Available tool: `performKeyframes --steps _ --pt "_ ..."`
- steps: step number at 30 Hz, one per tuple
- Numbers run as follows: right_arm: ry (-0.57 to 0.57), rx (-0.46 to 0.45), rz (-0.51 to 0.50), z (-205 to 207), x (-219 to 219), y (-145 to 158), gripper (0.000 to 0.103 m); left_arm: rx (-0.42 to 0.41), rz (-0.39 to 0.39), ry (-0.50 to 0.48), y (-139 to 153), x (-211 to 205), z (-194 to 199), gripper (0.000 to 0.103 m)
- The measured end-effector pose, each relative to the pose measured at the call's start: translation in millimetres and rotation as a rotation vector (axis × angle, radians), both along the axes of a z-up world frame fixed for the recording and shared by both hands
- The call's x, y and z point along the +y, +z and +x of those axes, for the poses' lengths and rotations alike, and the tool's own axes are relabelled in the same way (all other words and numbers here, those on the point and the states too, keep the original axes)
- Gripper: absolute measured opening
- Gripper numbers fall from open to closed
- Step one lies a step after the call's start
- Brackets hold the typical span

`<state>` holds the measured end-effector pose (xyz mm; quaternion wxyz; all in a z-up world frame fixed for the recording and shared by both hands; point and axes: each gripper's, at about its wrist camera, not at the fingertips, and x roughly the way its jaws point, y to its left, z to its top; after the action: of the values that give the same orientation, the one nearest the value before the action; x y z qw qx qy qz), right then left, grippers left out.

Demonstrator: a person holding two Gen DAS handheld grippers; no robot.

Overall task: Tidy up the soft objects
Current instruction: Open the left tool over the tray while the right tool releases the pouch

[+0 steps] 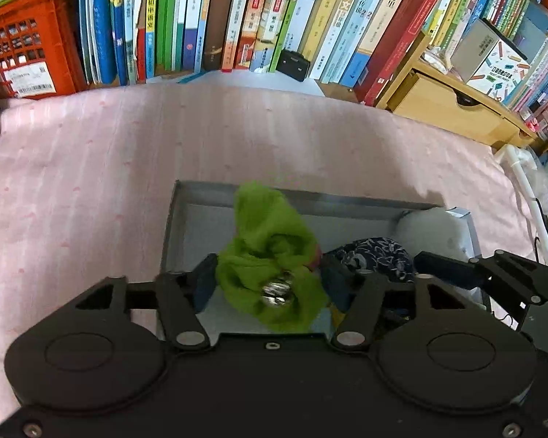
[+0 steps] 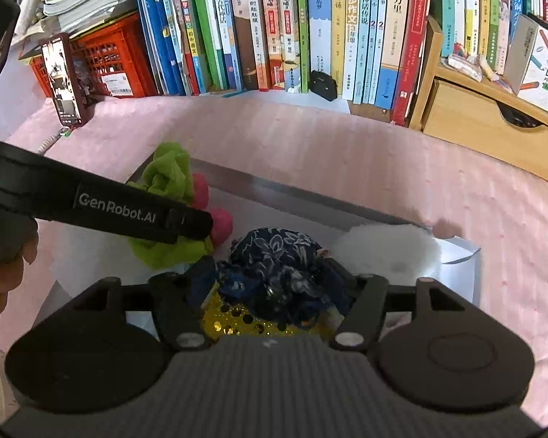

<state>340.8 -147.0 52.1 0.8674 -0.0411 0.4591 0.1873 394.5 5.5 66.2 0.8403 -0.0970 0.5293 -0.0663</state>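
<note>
The left gripper (image 1: 270,279) is hovering over a shallow grey box (image 1: 170,226) sitting on the pink cloth (image 1: 91,168) in the lower middle of the frame. Its jaws are standing apart around a green fabric bundle (image 1: 270,255); whether the pads are pressing on it cannot be told. In the right wrist view, the right gripper (image 2: 274,281) is standing similarly wide around a dark blue floral fabric piece (image 2: 274,259) lying centre frame in the same box, grip likewise unclear. A white fluffy object (image 2: 387,252) is resting in the box's right corner.
</note>
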Motion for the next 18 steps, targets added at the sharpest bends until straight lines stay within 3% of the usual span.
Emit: performKeyframes --steps 18 --pt "-0.041 -0.09 0.043 -36.8 -16.5 44.0 0.091 -0.126 0.036 -0.022 58.3 -3.2 -54.8 0.076"
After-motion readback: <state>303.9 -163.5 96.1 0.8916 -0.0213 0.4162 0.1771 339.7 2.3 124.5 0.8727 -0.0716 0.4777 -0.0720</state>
